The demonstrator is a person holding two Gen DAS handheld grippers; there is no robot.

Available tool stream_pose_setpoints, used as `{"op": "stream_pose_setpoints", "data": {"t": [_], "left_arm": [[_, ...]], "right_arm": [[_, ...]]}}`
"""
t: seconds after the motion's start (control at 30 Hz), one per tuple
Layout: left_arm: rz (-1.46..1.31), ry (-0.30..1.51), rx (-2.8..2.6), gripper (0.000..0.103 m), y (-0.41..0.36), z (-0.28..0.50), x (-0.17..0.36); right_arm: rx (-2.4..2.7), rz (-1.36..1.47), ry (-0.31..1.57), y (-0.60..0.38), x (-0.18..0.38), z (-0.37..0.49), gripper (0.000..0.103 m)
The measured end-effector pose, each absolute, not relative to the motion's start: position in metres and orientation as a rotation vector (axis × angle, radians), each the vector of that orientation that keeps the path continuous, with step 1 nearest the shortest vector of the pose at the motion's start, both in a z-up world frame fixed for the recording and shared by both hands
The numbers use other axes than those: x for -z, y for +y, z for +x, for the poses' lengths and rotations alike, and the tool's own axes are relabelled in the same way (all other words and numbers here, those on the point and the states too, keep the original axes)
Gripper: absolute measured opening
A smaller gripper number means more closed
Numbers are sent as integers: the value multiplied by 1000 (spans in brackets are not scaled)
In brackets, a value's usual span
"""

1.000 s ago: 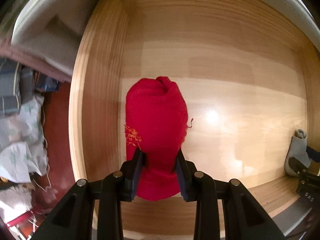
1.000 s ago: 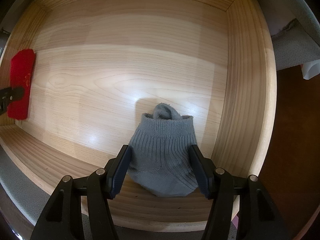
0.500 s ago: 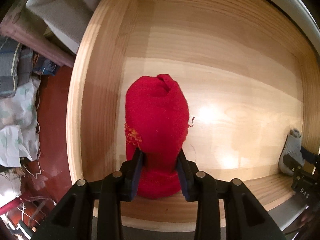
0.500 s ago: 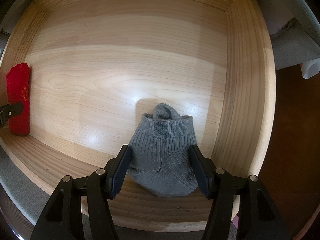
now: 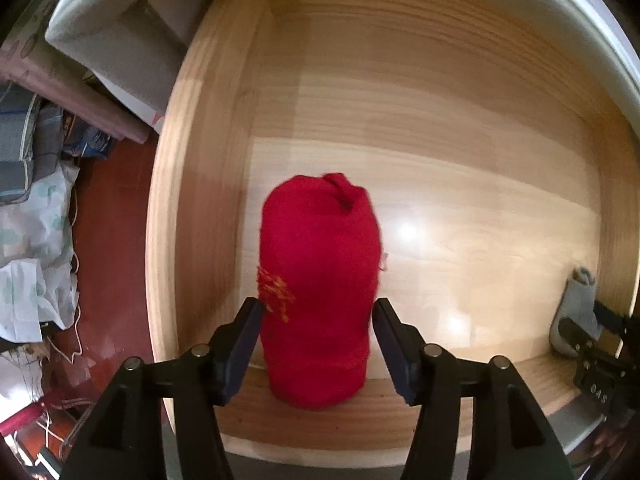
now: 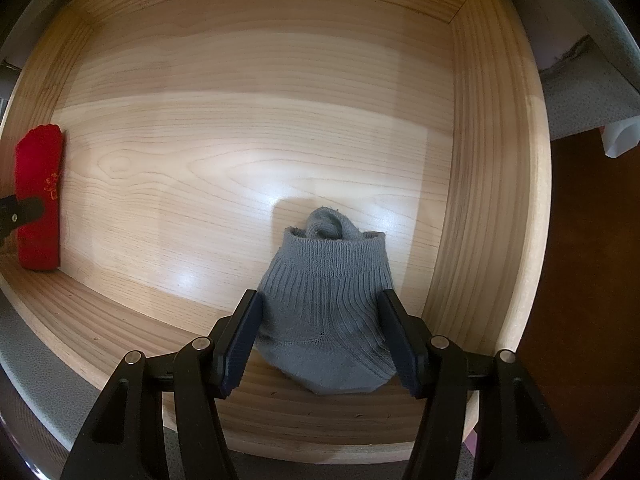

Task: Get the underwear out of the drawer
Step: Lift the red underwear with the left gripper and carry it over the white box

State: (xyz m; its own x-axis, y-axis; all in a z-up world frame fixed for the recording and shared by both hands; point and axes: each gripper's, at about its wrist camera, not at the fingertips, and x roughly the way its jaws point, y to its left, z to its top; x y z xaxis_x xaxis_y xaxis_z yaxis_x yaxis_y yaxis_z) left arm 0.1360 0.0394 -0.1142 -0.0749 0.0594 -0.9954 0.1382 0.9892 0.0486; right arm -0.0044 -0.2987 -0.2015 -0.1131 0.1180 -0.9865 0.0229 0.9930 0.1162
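Inside the pale wooden drawer [image 5: 460,128], near its left wall, the left gripper [image 5: 317,342] is now opening its jaws: a second ago they were pinching the rolled red fabric bundle [image 5: 318,280] tightly, and now the dark pads are standing apart on both sides of it, with a small gap on the right side and the left pad just beside the cloth. The red bundle is lying on the drawer floor between these jaws, looking wider and rounder than before, no longer squeezed in the middle. It is showing a small knot-like fold at its far end and an orange embroidered mark on its left edge. Over at the right side of the drawer, the right gripper [image 6: 320,336] is keeping the same place and the same width as earlier, its two pads pressing on the sides of the grey ribbed knitted bundle [image 6: 326,304], which is resting on the floor close to the front and right walls [image 6: 480,200].
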Motion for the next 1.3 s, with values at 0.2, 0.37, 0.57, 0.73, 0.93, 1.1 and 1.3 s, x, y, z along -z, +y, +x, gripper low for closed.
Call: {"op": "stream_pose_setpoints", "data": {"t": [0.2,0.37,0.57,0.73,0.93,1.1,1.3], "left_arm": [[166,1670,52,59,37,144,123],[199,1671,39,59,27,145,126],[219,1673,36,59,22,142,128],[242,1657,44,49,22,141,129],[189,1641,33,38,29,140,122],[187,1597,33,36,33,136,115],[199,1507,52,36,37,134,95]], "right_arm": [[-82,107,1683,-298,202,-4,58],[-83,107,1682,-298,202,-3,58],[-83,107,1682,-298,202,-3,58],[-84,107,1681,-298,202,-3,58],[-85,106,1681,-298,203,-3,58],[-85,106,1681,-298,203,-3,58],[-85,103,1681,-298,204,-2,58]]}}
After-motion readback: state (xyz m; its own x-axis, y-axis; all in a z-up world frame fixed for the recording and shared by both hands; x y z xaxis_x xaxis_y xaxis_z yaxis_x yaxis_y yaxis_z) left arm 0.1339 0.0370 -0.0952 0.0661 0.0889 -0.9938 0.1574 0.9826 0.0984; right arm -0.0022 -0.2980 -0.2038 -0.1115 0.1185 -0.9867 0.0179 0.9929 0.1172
